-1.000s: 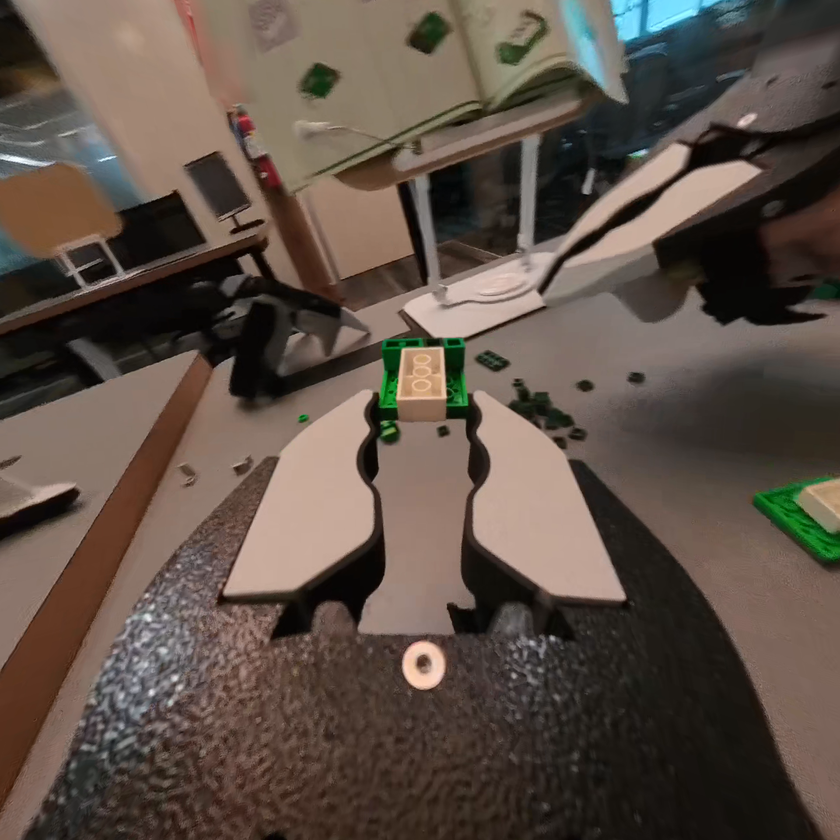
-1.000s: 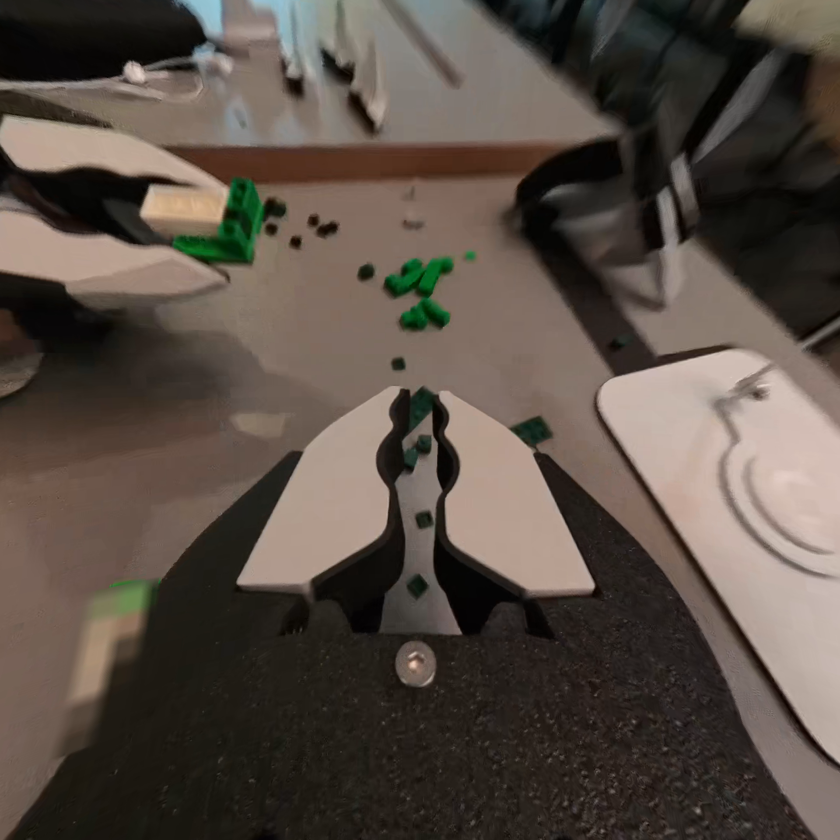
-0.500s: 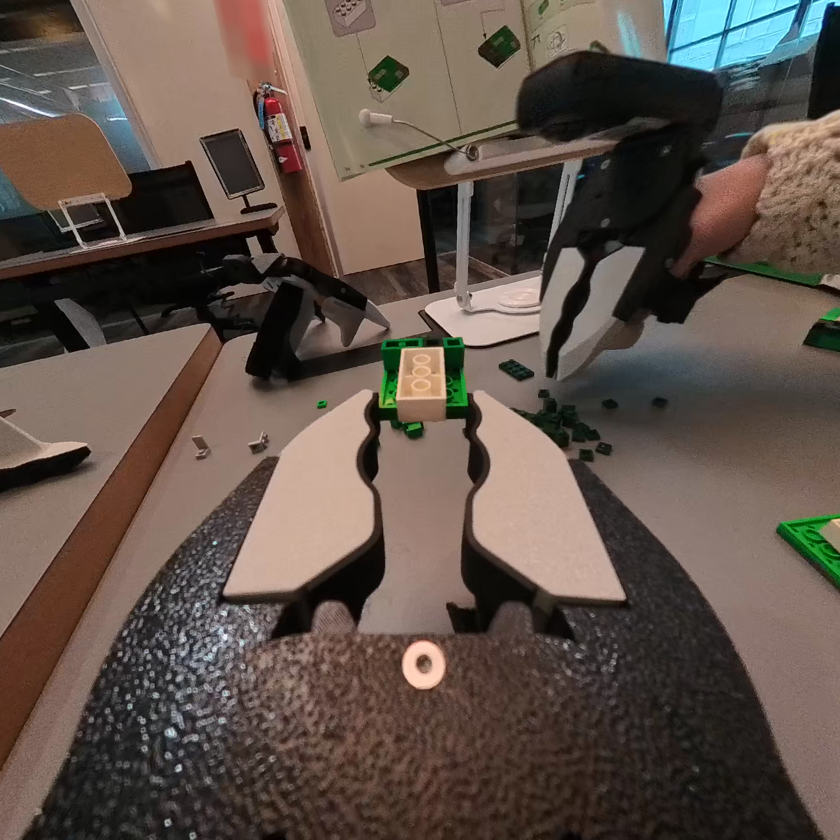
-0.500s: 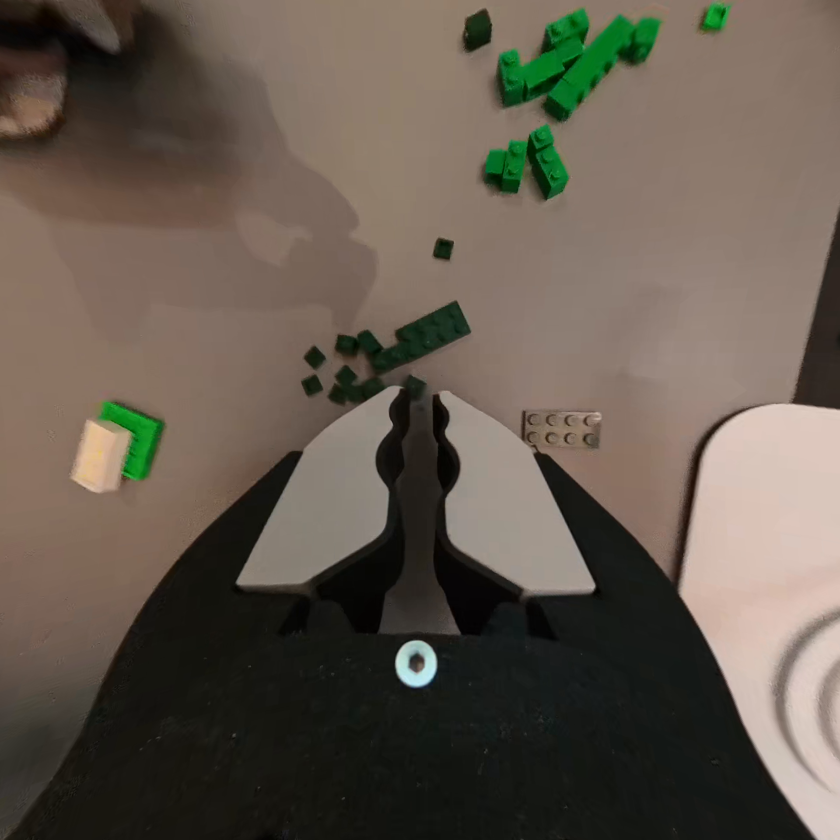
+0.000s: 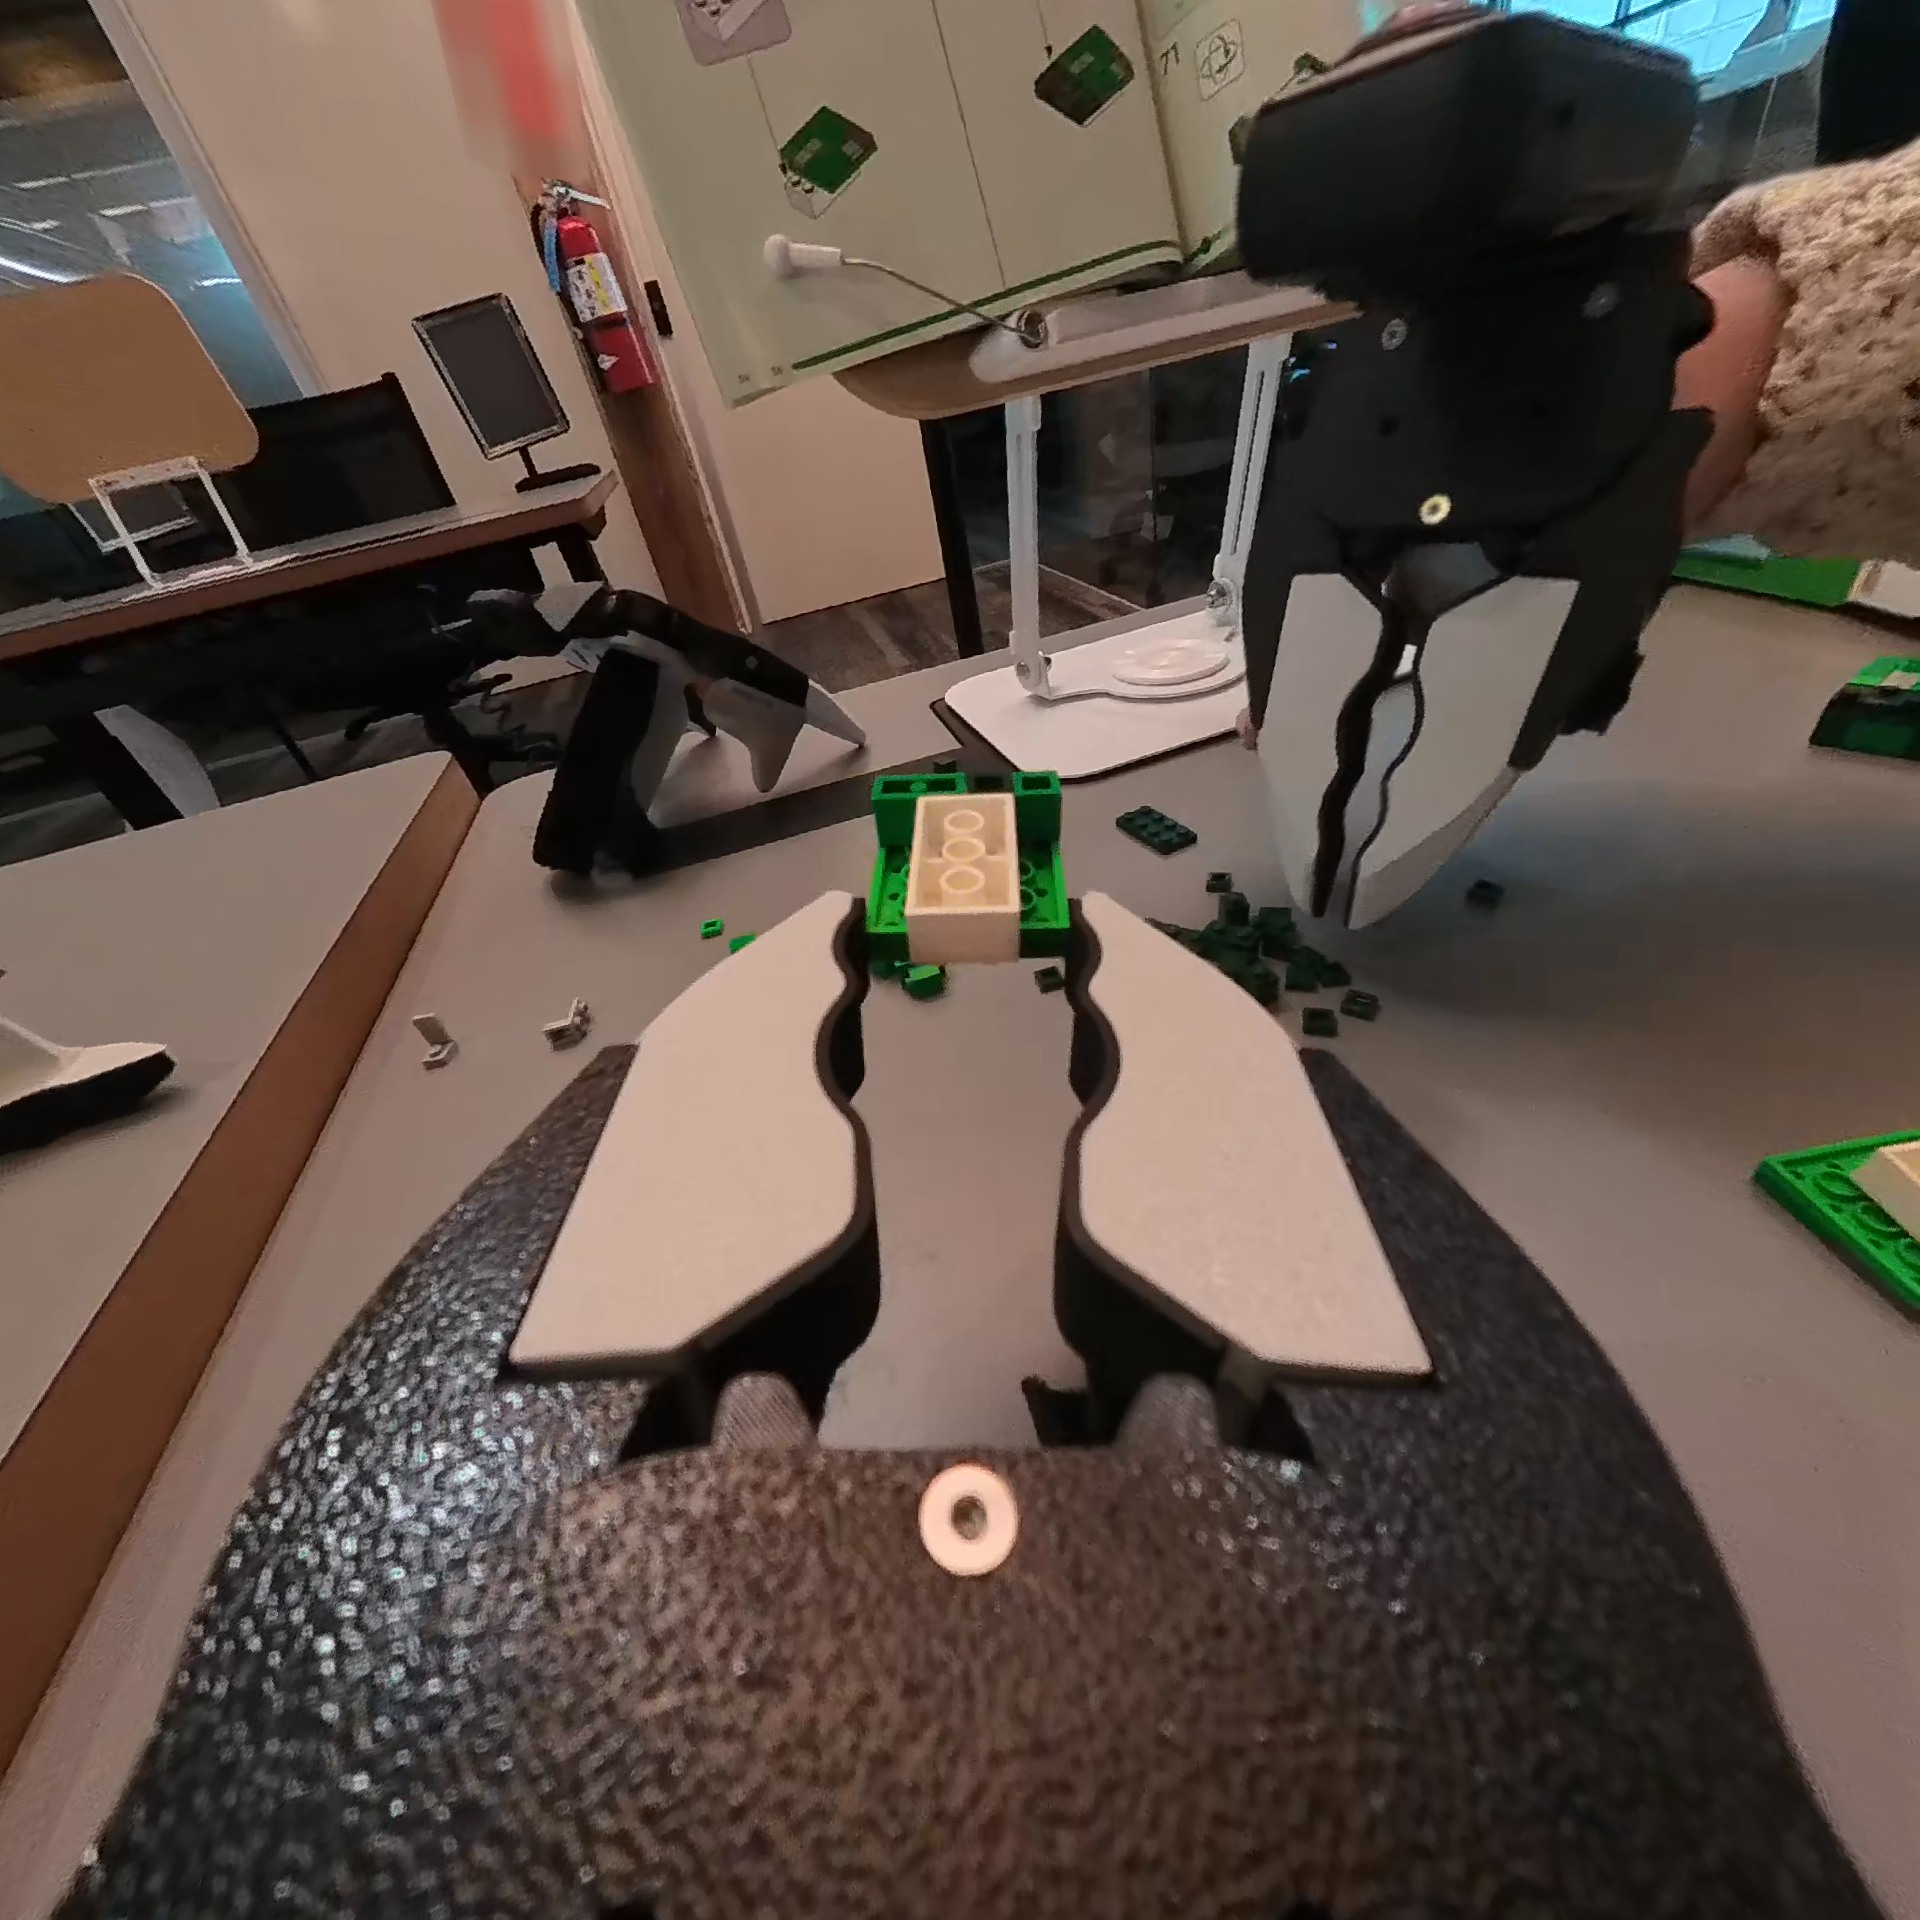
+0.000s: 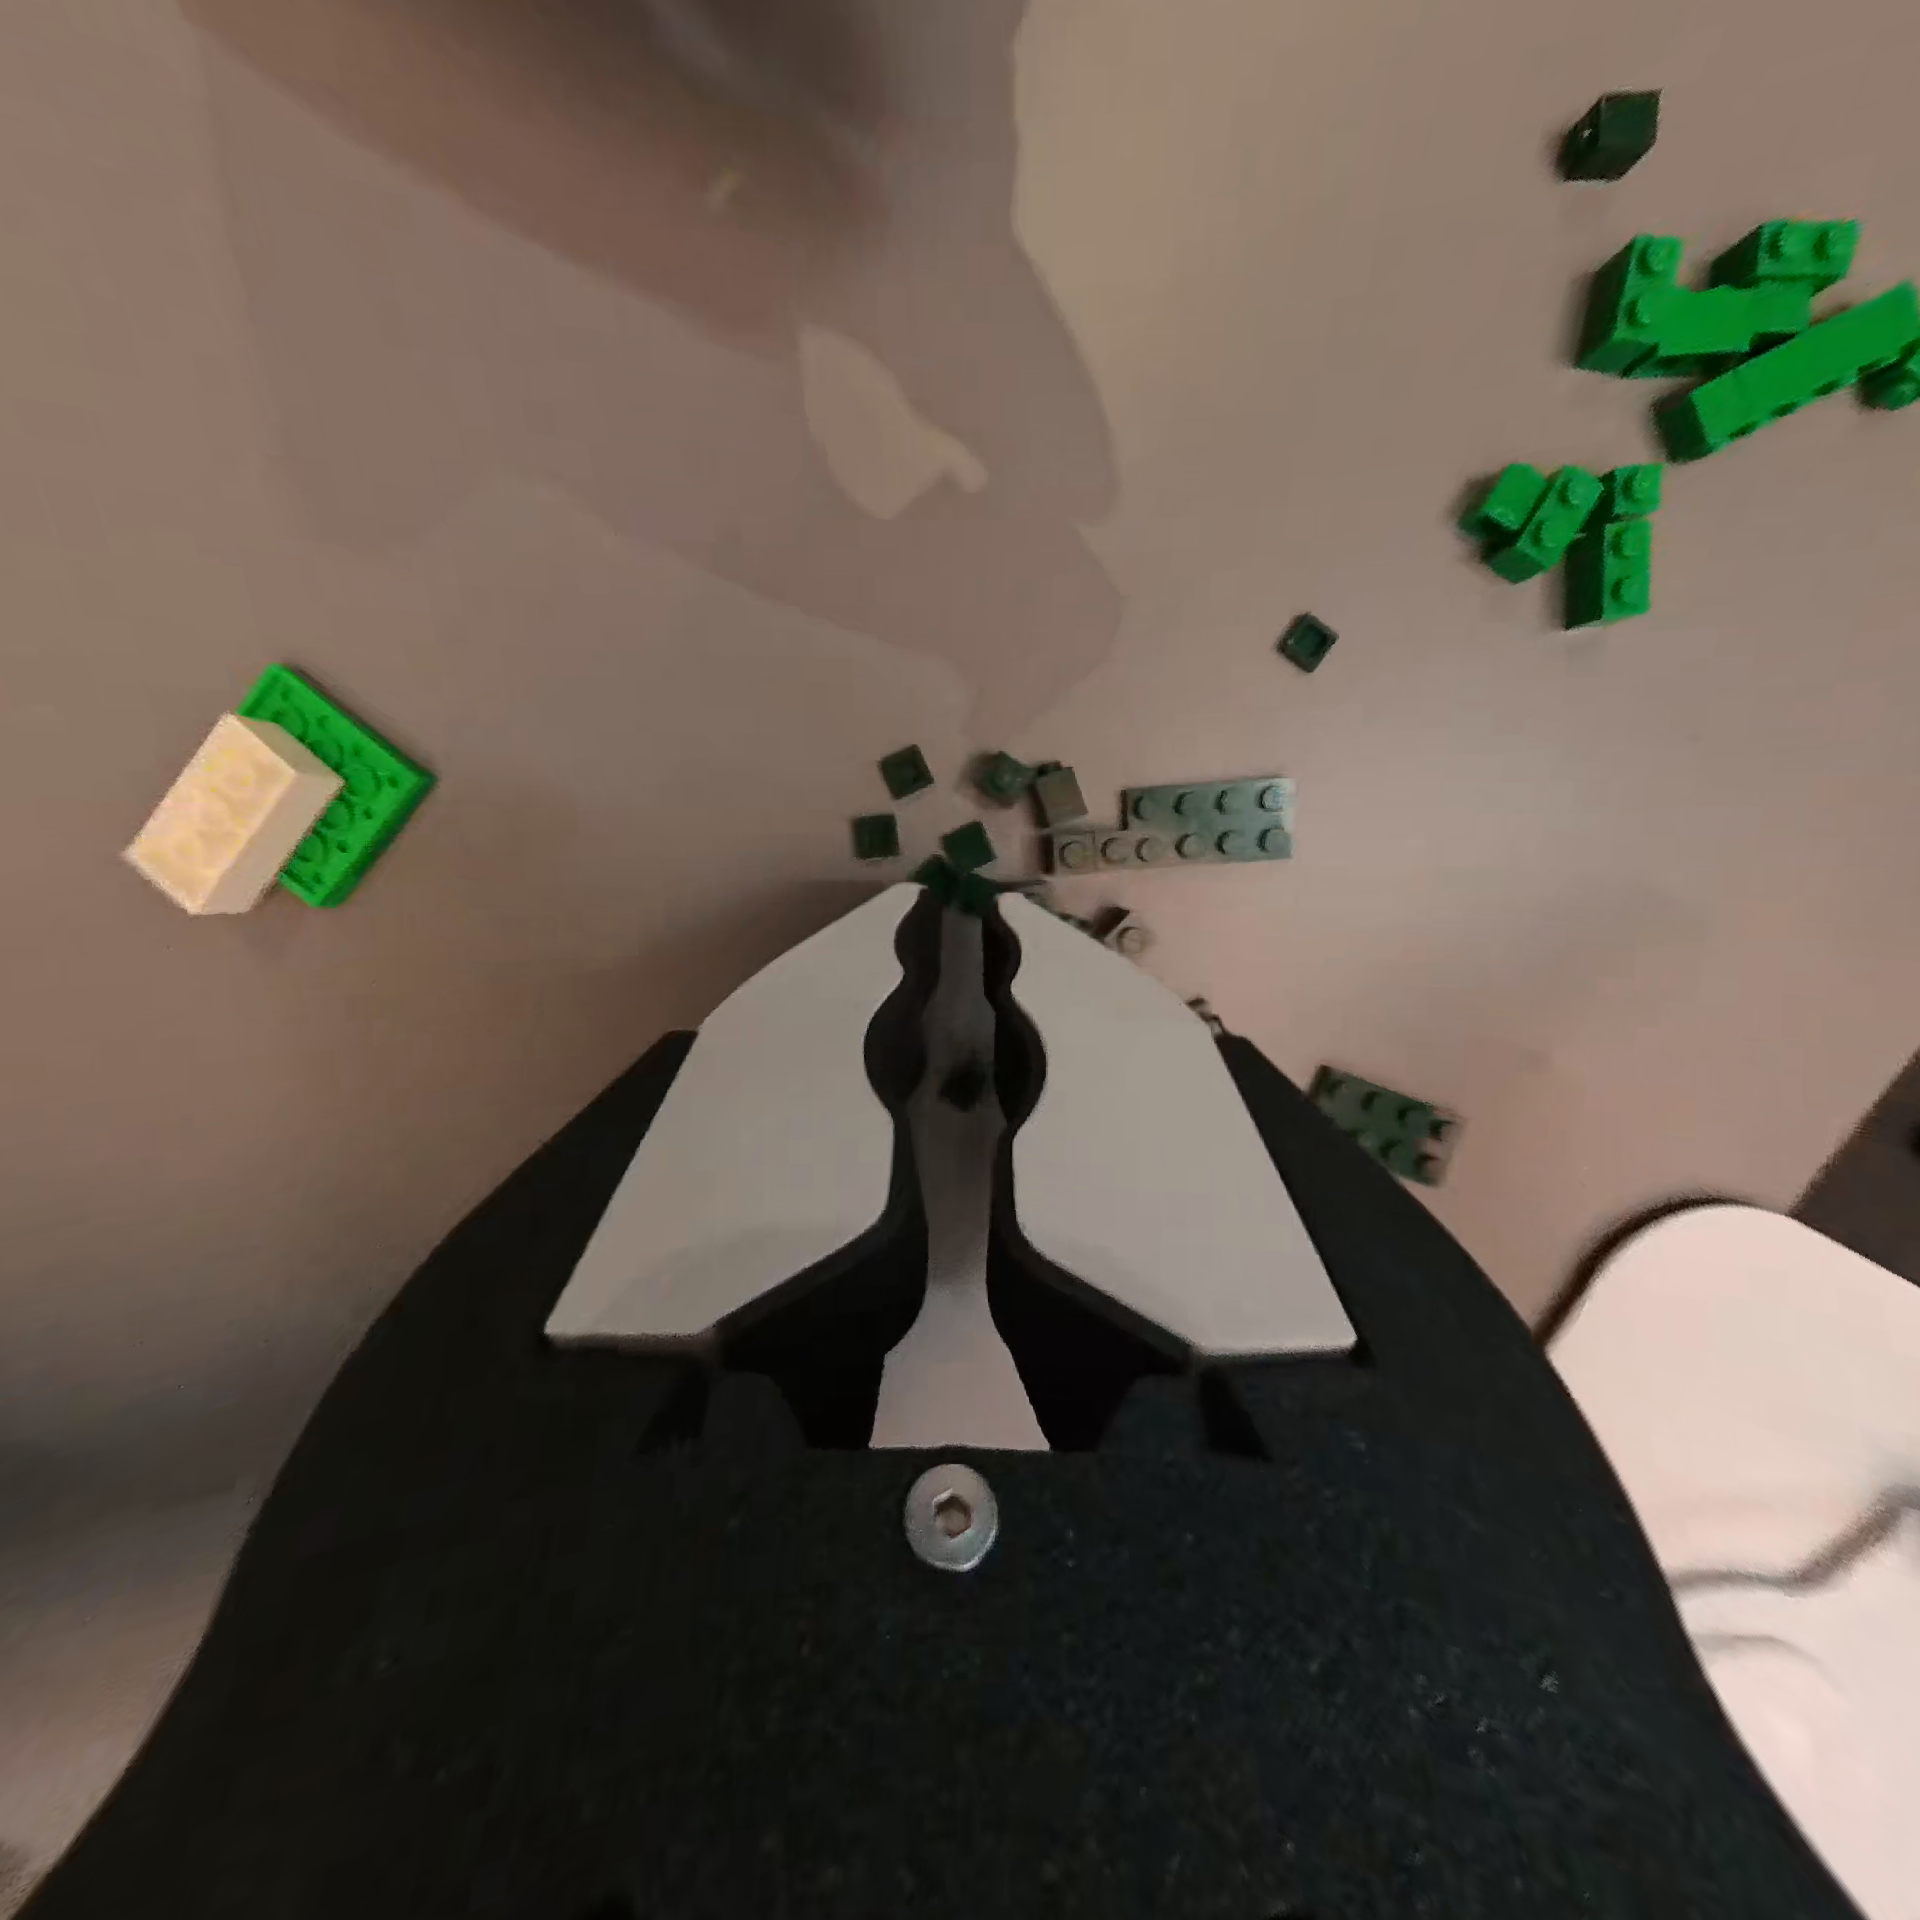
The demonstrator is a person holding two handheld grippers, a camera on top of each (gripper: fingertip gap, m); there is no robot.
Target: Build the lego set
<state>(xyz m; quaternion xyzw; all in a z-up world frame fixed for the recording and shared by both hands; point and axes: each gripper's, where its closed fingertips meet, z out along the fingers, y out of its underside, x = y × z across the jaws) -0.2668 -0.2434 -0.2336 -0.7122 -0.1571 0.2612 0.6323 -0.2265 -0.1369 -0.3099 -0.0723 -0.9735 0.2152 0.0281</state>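
Observation:
My left gripper (image 5: 966, 920) is shut on a bright green plate with a cream brick on top (image 5: 961, 878), held just above the grey table. My right gripper (image 6: 958, 896) points straight down at a cluster of small dark green pieces (image 6: 940, 821). Its jaws stand a narrow gap apart, with one dark green piece (image 6: 951, 883) at the tips; I cannot tell whether it is gripped. In the left wrist view the right gripper (image 5: 1340, 904) stands upright over the dark green pile (image 5: 1262, 951), to the right of the held plate.
A second green plate with a cream brick (image 6: 343, 800) lies left of the right gripper. Bright green bricks (image 6: 1745, 343), grey plates (image 6: 1195, 826) and a dark green plate (image 6: 1382, 1122) lie around. A white stand base (image 5: 1101, 686) and a spare gripper (image 5: 665, 707) sit behind. The grippers' ends are close to 15 cm from one another.
The right gripper swung from level to pointing straight down and lowered onto the dark green pieces. The left gripper kept its hold on the plate and barely moved.

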